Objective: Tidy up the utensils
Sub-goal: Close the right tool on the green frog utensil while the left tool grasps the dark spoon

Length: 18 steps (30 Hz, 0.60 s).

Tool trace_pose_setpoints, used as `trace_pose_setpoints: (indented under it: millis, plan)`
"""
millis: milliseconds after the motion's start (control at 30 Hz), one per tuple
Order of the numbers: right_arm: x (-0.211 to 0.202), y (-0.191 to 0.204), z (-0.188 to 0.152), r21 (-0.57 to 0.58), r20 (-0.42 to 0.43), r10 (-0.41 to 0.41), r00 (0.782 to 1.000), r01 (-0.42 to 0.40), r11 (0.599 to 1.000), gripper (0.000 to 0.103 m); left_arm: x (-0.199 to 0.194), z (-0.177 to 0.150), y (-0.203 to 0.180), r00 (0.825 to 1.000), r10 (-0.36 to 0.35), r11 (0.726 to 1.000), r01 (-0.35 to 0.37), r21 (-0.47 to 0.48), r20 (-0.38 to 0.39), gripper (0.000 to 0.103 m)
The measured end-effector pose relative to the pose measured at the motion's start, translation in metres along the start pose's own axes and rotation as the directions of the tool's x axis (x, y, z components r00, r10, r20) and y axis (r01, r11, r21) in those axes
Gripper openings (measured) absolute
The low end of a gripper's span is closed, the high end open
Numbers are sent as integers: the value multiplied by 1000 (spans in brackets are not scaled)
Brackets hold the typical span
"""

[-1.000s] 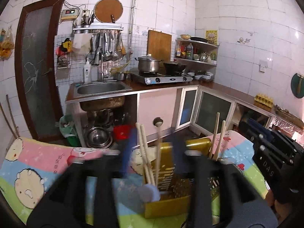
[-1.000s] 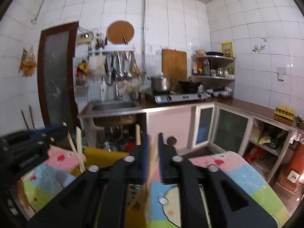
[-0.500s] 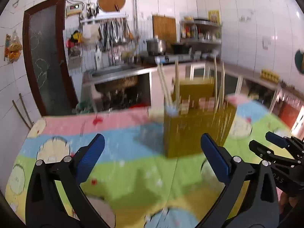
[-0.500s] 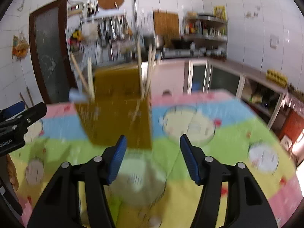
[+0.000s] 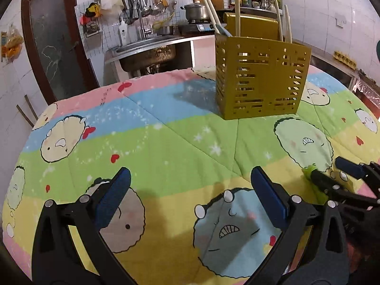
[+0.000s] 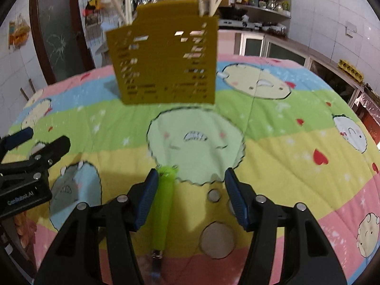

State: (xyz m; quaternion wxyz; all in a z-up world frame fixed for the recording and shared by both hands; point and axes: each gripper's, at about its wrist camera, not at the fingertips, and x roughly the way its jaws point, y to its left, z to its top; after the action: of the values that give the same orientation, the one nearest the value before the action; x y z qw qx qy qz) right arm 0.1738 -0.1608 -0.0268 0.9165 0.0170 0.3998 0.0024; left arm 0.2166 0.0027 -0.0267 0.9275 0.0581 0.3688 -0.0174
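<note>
A mustard-yellow perforated utensil holder (image 5: 261, 76) stands upright on the cartoon-print cloth (image 5: 166, 147), with wooden chopsticks (image 5: 237, 7) sticking out of its top. My left gripper (image 5: 190, 187) hovers low over the cloth in front of it, jaws wide open with nothing between them. A green-handled utensil (image 6: 163, 201) lies flat on the cloth, its metal end toward the camera. My right gripper (image 6: 192, 192) straddles it, jaws closing. The left pad (image 6: 148, 197) is right beside the handle; the right pad stands well clear. The holder (image 6: 166, 64) is behind it.
The cloth-covered table fills both views. Behind it are a steel sink (image 5: 147, 45), a stove with a pot (image 5: 196, 11), hanging ladles, shelves and a dark door (image 5: 54, 42). My right gripper (image 5: 327, 169) shows at the left wrist view's right edge, and my left gripper (image 6: 45, 140) at the right wrist view's left edge.
The left gripper let go of the holder, opened wide and drew back low over the cloth. The right gripper's jaws spread and it came down over the green-handled utensil.
</note>
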Motion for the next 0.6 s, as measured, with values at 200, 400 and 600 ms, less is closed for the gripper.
trace_pose_setpoints:
  millis: [200,400,600]
  plan:
    - [7,11,-2,-39,-44,13,999,-15,999,32,3,-7,-5,998,-35,999,34,-7,-44,98]
    - [2,-1,-2,-25,-38,42,998,-43,999,20,2,-17,-9,993,-93,995,90,-39,-77,98]
    - [-6,-31,-3,-6,-30,12,999,-12,1000,20,-9,-22,-38,988,-136,990,140,36,-79,97]
